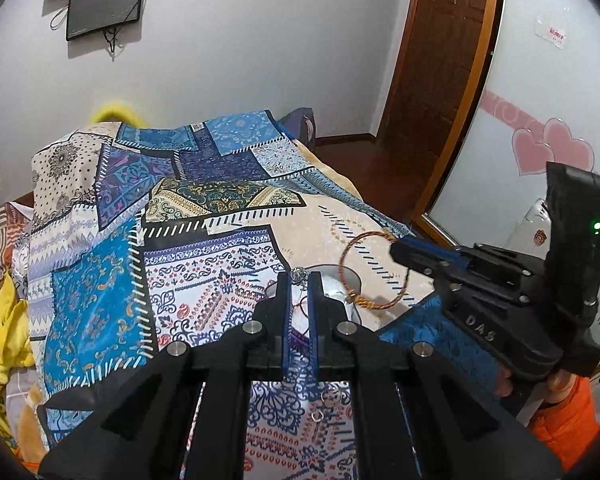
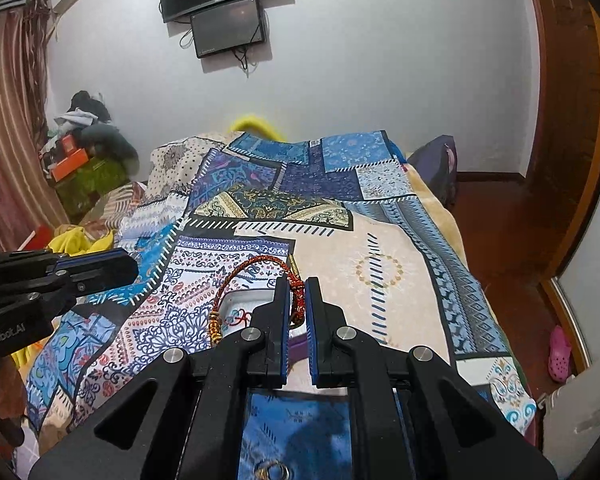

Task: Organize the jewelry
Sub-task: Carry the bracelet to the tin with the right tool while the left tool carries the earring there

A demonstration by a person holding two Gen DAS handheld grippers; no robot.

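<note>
My right gripper is shut on a red and gold braided bracelet, holding it above a white jewelry box on the bed. In the left wrist view the bracelet hangs from the right gripper over the box. My left gripper is shut on a small silver pendant with a thin chain hanging toward the box. Small rings lie on the cover near the left gripper's base.
The patchwork bedcover spans the bed. A yellow cloth lies at the left. A wooden door and wood floor are at the right. A pink shoe is on the floor. Clutter is piled at the far left.
</note>
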